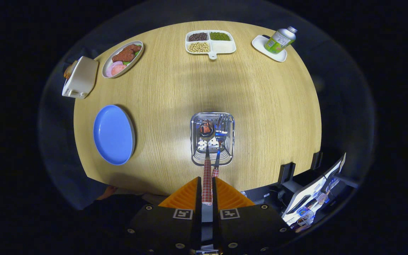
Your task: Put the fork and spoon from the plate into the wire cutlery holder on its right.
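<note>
My gripper [207, 193] looks straight down on a round wooden table [267, 106]. It is shut on the red-checked handle of the spoon [207, 177], which runs between the fingers. The spoon's bowl sits inside the wire cutlery holder [194, 141], just ahead of the fingertips. Beside it in the same holder rests the fork [220, 131], its checked handle end poking over the near rim. To the left of the holder lies the blue plate [113, 134], with nothing on it.
Along the table's far side are a white box [80, 77], an oval plate of food [122, 58], a divided tray of beans [210, 42] and a green bottle [279, 39] on a white dish. A screen and stands [313, 194] sit off the table's near right.
</note>
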`<state>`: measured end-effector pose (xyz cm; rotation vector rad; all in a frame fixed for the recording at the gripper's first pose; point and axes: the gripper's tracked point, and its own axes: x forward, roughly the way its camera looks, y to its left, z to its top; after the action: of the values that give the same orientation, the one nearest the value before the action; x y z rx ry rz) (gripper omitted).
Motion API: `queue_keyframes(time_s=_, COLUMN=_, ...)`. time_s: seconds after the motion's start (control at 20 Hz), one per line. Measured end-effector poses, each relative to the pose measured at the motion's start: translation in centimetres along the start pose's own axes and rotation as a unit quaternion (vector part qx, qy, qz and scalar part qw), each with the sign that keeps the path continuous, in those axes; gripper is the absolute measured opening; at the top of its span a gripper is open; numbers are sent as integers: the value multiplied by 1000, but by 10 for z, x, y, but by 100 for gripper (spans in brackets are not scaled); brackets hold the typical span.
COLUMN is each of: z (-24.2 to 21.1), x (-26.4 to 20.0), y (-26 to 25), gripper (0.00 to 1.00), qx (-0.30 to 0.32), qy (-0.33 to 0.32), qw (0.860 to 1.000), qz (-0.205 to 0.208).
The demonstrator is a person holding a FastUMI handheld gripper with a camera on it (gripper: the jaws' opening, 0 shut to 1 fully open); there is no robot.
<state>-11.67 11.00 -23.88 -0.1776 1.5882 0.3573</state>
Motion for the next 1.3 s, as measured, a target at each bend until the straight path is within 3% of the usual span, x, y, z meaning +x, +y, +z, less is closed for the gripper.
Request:
queue_keyframes(time_s=0.3, z=31, x=-32, y=8, gripper=18, qx=45, qy=-97, qw=993, qz=43)
queue_keyframes(time_s=0.5, z=66, x=-65, y=5, gripper=39, qx=58, qy=-202, qw=976, qz=53)
queue_keyframes(time_s=0.55, z=73, x=-75, y=2, gripper=49, qx=57, qy=-233, qw=969, qz=52)
queue_keyframes(time_s=0.65, z=89, x=-97, y=2, gripper=64, qx=55, qy=-293, qw=953, qz=54)
queue_keyframes(time_s=0.95, z=125, x=-158, y=-5, gripper=85, qx=41, qy=-450, qw=892, qz=28)
queue_keyframes(time_s=1.15, z=139, x=-198, y=-9, gripper=86, qx=40, qy=-540, qw=840, qz=23)
queue_keyframes(time_s=1.3, z=144, x=-233, y=-10, gripper=86, qx=26, qy=-607, qw=794, qz=8)
